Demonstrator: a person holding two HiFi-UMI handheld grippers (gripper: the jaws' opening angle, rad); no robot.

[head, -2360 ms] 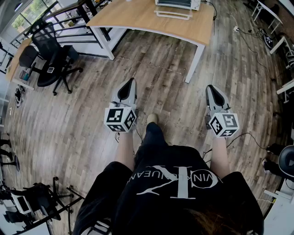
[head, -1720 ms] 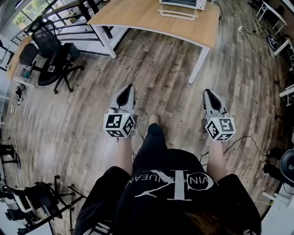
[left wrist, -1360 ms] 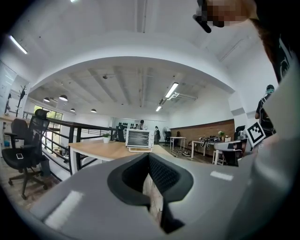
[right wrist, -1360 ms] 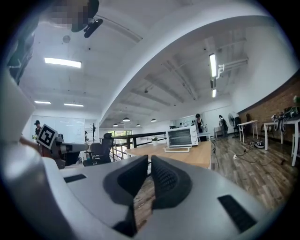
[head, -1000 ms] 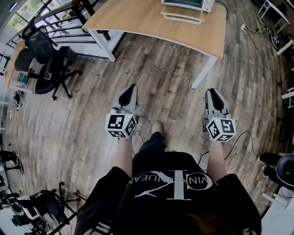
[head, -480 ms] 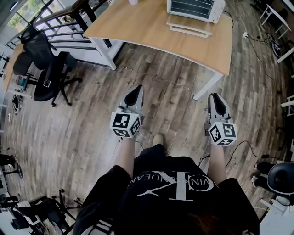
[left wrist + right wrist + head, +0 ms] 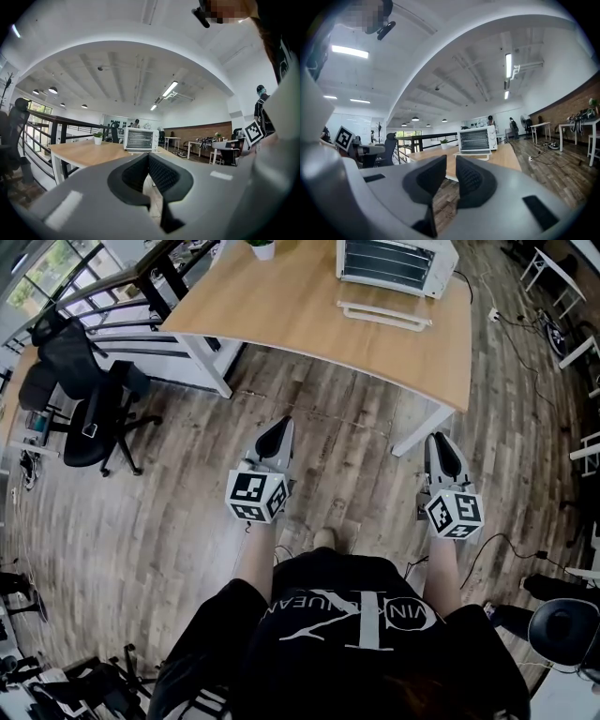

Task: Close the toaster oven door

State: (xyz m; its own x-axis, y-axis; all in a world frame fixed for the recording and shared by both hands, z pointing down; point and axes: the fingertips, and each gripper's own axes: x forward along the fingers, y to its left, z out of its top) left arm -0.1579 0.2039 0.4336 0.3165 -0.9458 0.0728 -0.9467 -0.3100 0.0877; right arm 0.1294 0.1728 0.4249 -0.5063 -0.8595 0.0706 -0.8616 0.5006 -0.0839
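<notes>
Facing the person, the white boxy toaster oven lies lengthwise along the wooden desk's far edge, door apparently dropped flat. Left claw closed, right claw barely parted.

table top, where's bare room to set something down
In the head view the table is bare across its left and middle, from the potted plant at the far edge to the near edge. The right end is crowded: the toaster oven with its door dropped open.
</notes>
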